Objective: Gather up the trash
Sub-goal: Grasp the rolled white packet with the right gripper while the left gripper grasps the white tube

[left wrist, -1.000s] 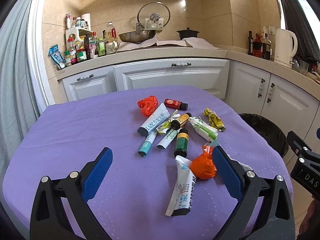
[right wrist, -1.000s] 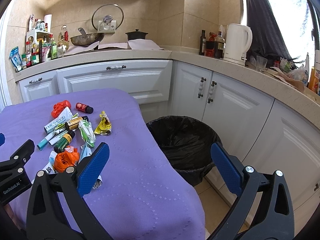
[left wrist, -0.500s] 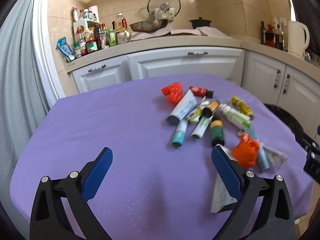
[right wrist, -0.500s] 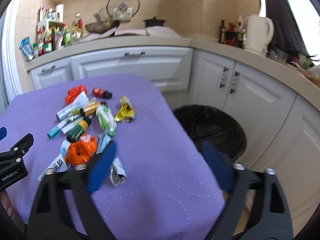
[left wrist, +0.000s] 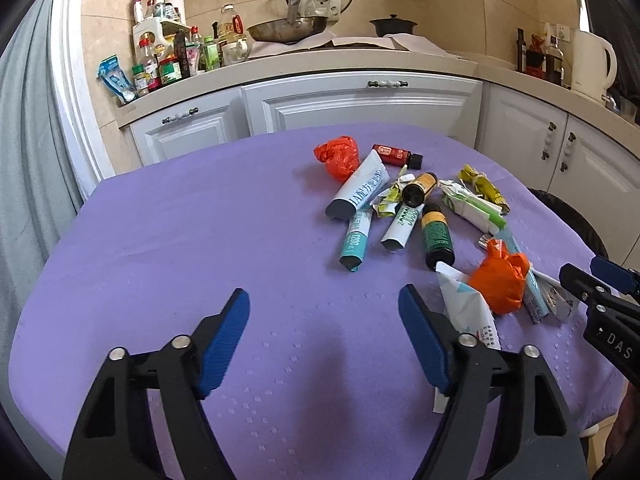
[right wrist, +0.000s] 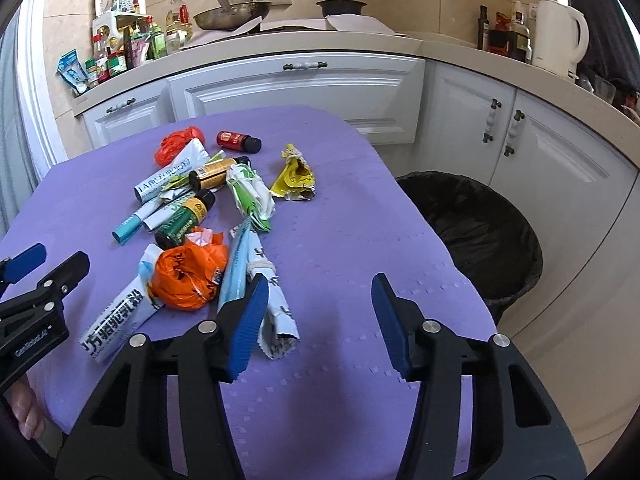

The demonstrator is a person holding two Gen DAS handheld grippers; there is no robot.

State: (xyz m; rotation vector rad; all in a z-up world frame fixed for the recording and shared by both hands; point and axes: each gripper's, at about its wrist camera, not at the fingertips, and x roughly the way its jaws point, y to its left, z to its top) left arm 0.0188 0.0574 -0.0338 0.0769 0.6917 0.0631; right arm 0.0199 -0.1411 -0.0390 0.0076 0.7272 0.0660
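Observation:
A pile of trash lies on the purple tablecloth (left wrist: 168,240): tubes, small bottles, crumpled wrappers, a red bag (left wrist: 338,156) and an orange plastic bag (left wrist: 500,280) (right wrist: 188,274). My left gripper (left wrist: 324,312) hovers over bare cloth left of the pile, its jaws closing with nothing between them. My right gripper (right wrist: 318,294) hangs above the table's near right part, jaws closing on nothing; its left finger stands in front of a crumpled white wrapper (right wrist: 278,312). A black-lined trash bin (right wrist: 476,232) stands on the floor right of the table.
White cabinets and a counter with bottles, a wok and a kettle (right wrist: 560,36) run behind and along the right. A grey curtain (left wrist: 24,160) hangs at the left. Each gripper shows at the edge of the other's view.
Both grippers' jaws have narrowed from wide open. Both views have dropped lower and closer to the table, and the right view has swung left toward the pile.

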